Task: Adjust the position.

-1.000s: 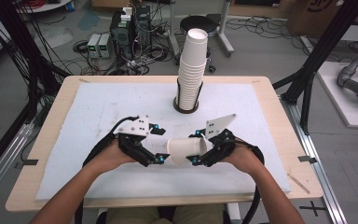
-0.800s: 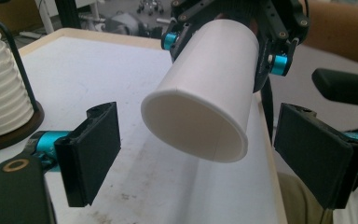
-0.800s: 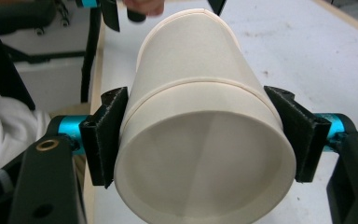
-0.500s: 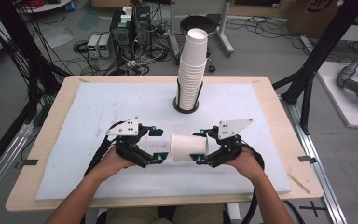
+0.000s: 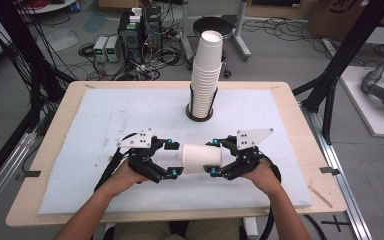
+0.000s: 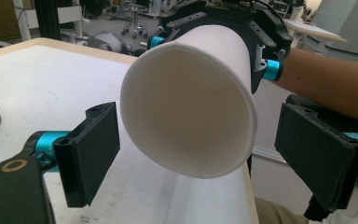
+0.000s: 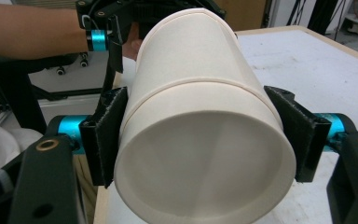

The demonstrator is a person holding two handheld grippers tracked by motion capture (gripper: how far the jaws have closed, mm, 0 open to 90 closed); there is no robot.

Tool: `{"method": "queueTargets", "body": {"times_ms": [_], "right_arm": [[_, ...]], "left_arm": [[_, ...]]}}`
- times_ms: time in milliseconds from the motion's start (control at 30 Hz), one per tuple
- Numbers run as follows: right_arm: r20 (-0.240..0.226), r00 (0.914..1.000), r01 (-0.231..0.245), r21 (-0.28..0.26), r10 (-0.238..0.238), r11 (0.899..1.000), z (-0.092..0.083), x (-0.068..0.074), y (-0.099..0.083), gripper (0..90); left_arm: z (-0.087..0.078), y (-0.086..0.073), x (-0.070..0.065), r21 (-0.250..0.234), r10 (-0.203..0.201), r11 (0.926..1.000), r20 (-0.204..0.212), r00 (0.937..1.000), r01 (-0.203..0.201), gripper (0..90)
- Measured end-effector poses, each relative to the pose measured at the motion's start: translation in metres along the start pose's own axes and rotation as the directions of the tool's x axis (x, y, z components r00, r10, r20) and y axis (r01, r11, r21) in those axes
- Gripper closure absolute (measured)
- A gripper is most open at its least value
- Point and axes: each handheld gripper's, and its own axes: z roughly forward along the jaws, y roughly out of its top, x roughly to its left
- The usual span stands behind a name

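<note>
- High view: the paper cup lies on its side, lifted clear of the desk, near the front edge and bridged between the two tools. The tall cup stack stands well behind it.
- Also there, the right hand-held gripper has one end of the cup. The left hand-held gripper sits at the other end, facing it. Best to keep both in one straight line so the cup does not bend.
- Left gripper view: the cup's open mouth faces the camera. The left hand-held gripper has just been opening, and its pads flank the rim with a gap on each side, so it is wide and gripping nothing.
- I judge that the left should come in square and close gently just behind the rim, where the paper is stiffest.
- Right gripper view: the right hand-held gripper is clamped on the cup, with pads pressed to both walls. A ridge rings the cup midway; it may be the lip of a nested second cup, but I cannot tell.
- The right needs only enough squeeze to hold. Any more would crease the wall. It should hold until the left has a proper bite.
</note>
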Motion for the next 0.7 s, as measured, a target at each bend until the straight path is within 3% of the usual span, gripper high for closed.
{"method": "queueTargets", "body": {"times_ms": [367,467,500,567,667,700], "right_arm": [[-0.027,0.9996,-0.002,-0.026,0.001,1.000,-0.004,-0.002,-0.002,27.0],[-0.028,0.9996,-0.010,-0.025,0.009,1.000,-0.004,-0.003,-0.002,27.0],[-0.023,0.9997,-0.010,-0.025,0.010,1.000,-0.004,-0.003,-0.003,26.9],[-0.020,0.9997,-0.010,-0.024,0.010,1.000,-0.005,-0.003,-0.003,26.8],[-0.017,0.9998,-0.013,-0.025,0.013,1.000,-0.006,-0.004,-0.003,26.8],[-0.014,0.9998,-0.015,-0.029,0.015,0.999,-0.007,-0.004,-0.003,26.8]], "left_arm": [[0.006,-0.002,0.002,0.006,-0.010,0.9999,0.017,0.9998,0.010,13.1],[0.007,-0.003,0.001,0.007,-0.065,0.9979,-0.025,0.9976,0.065,15.0],[0.007,-0.003,0.001,0.012,-0.090,0.9958,-0.021,0.9957,0.090,16.2],[0.007,-0.003,-0.003,0.039,-0.065,0.9971,-0.018,0.9977,0.065,15.8],[0.006,-0.003,-0.006,0.041,-0.052,0.9978,0.003,0.9986,0.052,15.8],[0.005,-0.002,-0.009,0.042,-0.007,0.9991,0.030,0.9995,0.005,15.8]]}}
